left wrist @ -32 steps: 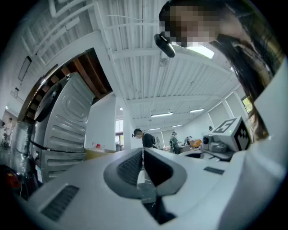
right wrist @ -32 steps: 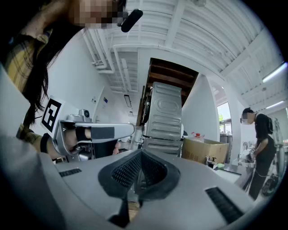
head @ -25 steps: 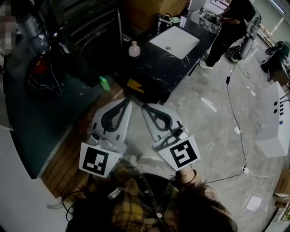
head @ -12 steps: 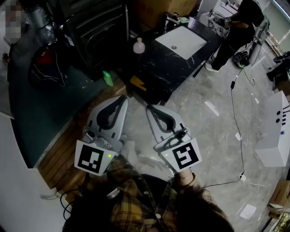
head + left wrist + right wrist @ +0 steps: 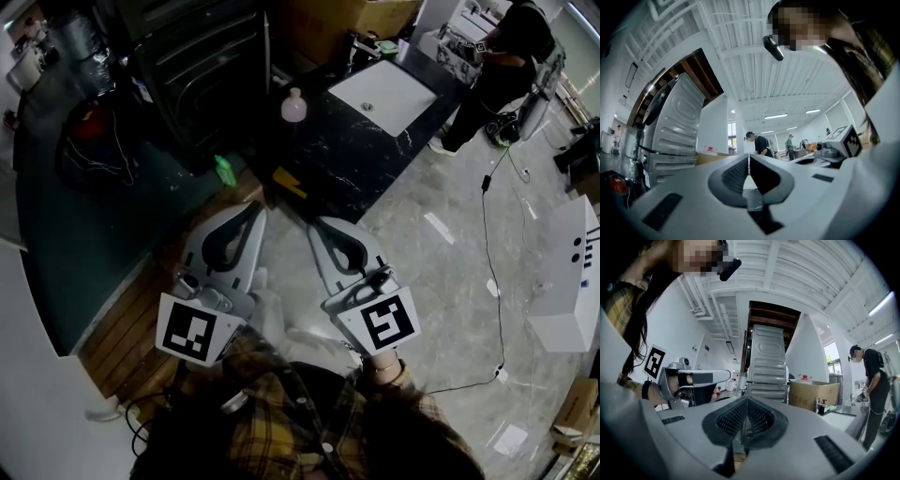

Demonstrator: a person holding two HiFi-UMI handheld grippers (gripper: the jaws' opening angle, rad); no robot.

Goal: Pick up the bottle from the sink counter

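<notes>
A small pink bottle [image 5: 294, 106] stands upright on the black marble sink counter [image 5: 352, 155], left of the white basin [image 5: 384, 94]. In the head view both grippers are held side by side short of the counter's near corner, pointing toward it. My left gripper [image 5: 258, 208] is shut with nothing in it, and its jaws meet in a thin line in the left gripper view [image 5: 748, 157]. My right gripper [image 5: 312, 223] is likewise shut and empty, its dark pads [image 5: 733, 418] pressed together. Neither gripper view shows the pink bottle.
A yellow object [image 5: 289, 180] lies at the counter's near corner, a green bottle [image 5: 225, 172] beside it on the left. A dark ribbed appliance [image 5: 202, 66] stands left of the counter. A person [image 5: 511, 47] works beyond the sink. A cable [image 5: 494, 253] runs over the marble floor; a white unit [image 5: 567, 272] stands right.
The whole view has shifted a little: the counter, bottle and far person sit further right in the picture. Both grippers kept side by side and stayed shut.
</notes>
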